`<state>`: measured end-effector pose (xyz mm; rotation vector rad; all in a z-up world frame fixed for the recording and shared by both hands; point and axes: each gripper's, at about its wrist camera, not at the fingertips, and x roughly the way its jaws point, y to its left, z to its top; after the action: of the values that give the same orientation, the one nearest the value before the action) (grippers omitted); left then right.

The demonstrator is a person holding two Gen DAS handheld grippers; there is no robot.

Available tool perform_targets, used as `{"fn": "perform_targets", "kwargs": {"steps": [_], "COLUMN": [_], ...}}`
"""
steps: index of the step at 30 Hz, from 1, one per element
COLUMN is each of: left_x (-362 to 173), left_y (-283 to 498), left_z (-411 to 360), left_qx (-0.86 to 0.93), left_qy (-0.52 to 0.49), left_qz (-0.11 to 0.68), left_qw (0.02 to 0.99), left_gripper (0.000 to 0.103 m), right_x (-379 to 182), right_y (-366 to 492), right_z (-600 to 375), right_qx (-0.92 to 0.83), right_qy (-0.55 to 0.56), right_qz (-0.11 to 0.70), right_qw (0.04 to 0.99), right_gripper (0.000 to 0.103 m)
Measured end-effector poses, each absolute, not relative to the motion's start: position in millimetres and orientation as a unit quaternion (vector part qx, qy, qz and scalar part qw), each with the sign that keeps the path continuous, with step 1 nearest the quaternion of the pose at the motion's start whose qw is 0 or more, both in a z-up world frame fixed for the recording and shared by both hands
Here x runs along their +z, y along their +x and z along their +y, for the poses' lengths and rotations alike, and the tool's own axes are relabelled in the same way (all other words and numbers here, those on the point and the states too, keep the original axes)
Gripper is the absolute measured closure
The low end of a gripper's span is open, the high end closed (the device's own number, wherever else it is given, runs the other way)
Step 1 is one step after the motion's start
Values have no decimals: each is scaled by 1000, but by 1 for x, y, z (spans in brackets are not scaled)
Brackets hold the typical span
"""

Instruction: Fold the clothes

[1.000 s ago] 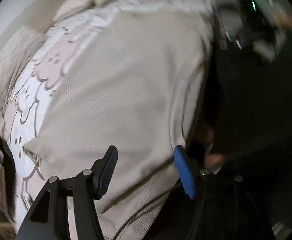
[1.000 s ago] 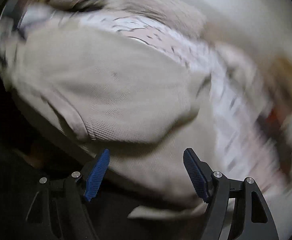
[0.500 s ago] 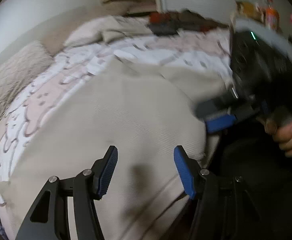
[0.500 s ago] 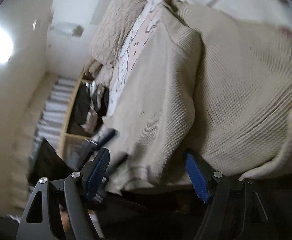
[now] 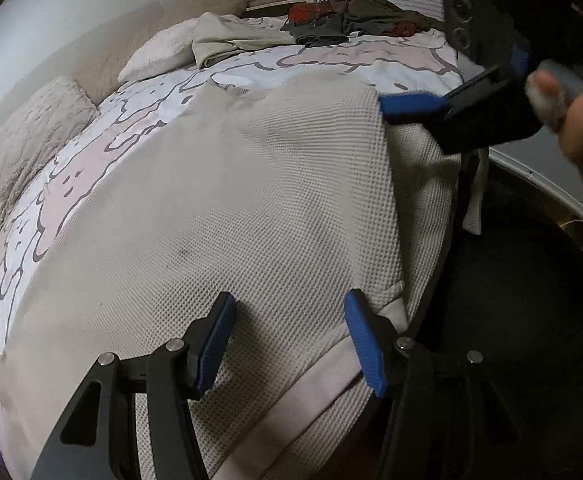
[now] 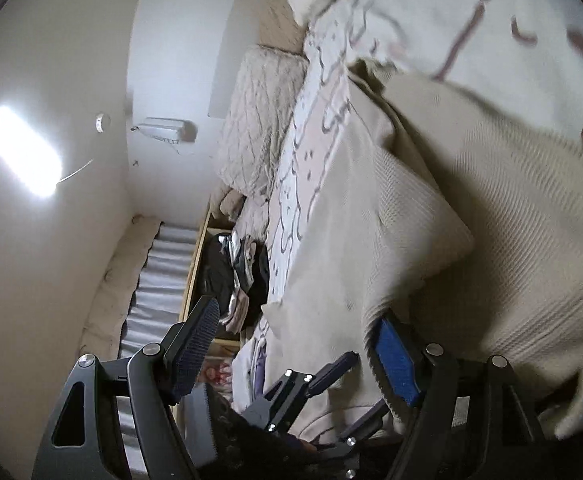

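A beige waffle-knit garment [image 5: 231, 216] lies spread on the bed, folded over at its near right edge, with a ribbed hem at the bed's edge. My left gripper [image 5: 291, 344] is open and empty just above the garment's near hem. My right gripper [image 6: 295, 356] is open, turned sideways at the garment's right edge [image 6: 431, 240]; one blue pad [image 6: 395, 364] touches the fold. In the left wrist view the right gripper [image 5: 431, 108] shows at the garment's far right corner, held by a hand.
The bed has a white and pink cartoon duvet [image 5: 91, 148]. Textured pillows [image 5: 23, 140] lie at the left. A pile of dark and red clothes [image 5: 351, 20] lies at the far end. An open shelf with clothes [image 6: 231, 276] stands beside the bed.
Both grippers have pulled back and tilted up from the garment. The right gripper rolled sideways and moved along the garment's right edge. Both stayed open.
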<state>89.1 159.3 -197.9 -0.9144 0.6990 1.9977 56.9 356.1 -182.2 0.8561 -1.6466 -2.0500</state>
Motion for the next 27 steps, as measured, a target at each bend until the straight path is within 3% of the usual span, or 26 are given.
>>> {"fn": "perform_targets", "kwargs": {"steps": [5,7,9,10,11,12,14,21,23,27], "left_x": [-192,-191,-190,-190,-189,-187,-182,-151,-141,-128], "left_y": [72,73,76,78,80,81,82,77,72,53], "left_z": [169,168,167,166,166,165,160,96,63,-2], "left_qx": [791,793,795,797,798,800,807,850,859,860], "left_qy": [-359,-358,-354,-349,-345,-342,-342,-368,-392,-467], "left_qz": [281,277,275,277,280,280,276,240,226,113], "left_qw": [408,409,409,408,407,406,395,289,240,173], "left_gripper": [47,48,48,48,48,48,48,45,45,45], "right_x": [-161,-144,-122,-114,-109,-108,-115,-178,-185,-183], "right_y": [91,94,86,77,67,59,39,5,12,14], "right_z": [390,397,387,374,360,349,333,307,305,299], "right_qx": [-766,-807,-859,-878,-891,-895,-891,-848,-861,-864], "right_qy": [267,289,343,370,386,394,411,518,503,502], "right_qz": [-569,-511,-380,-301,-232,-201,-194,-108,-82,-49], "right_qw": [136,66,-18,-45,-56,-50,-7,-22,-8,-16], "right_gripper": [27,27,30,37,55,64,70,72,72,72]}}
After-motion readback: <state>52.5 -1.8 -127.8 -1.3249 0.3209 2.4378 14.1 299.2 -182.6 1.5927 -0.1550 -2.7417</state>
